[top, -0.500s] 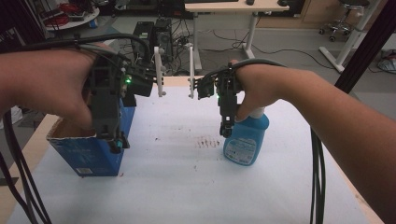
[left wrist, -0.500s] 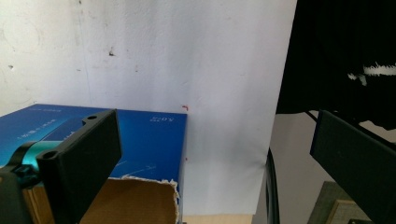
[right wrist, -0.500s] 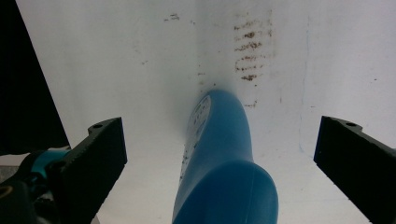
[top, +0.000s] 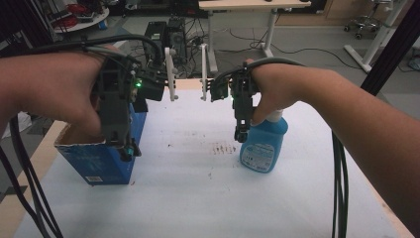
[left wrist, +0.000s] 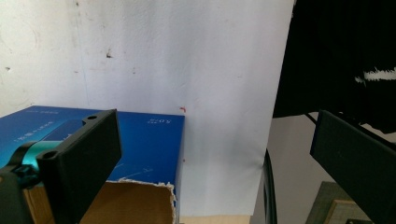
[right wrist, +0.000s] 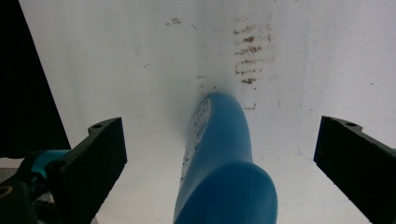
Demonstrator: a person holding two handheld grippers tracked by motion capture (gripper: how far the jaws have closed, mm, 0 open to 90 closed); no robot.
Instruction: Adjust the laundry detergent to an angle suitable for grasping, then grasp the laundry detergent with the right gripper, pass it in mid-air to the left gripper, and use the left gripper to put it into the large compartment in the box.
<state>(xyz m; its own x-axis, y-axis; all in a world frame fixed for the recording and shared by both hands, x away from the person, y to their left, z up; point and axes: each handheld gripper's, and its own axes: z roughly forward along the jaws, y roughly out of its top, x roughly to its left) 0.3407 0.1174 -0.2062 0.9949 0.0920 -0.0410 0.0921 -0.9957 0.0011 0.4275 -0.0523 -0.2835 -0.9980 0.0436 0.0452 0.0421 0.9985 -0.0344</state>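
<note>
Over the white surface [top: 198,198] you hold both grippers pointing down, jaws spread wide and grasping nothing. Your right gripper [top: 241,133] hangs directly above the blue spray bottle [top: 265,144], which stands upright at the right, next to a patch of brown marks [top: 224,148]. In the right gripper view the bottle [right wrist: 224,177] sits between the two jaws, nearer the left one, touching neither. Your left gripper [top: 127,148] hovers at the rim of the open blue box [top: 106,161], at the left, well apart from the bottle. To grasp cleanly, centre the bottle's narrow upper part between the jaws, lower straight, then close. Judgement: an off-centre closing could tip it.
</note>
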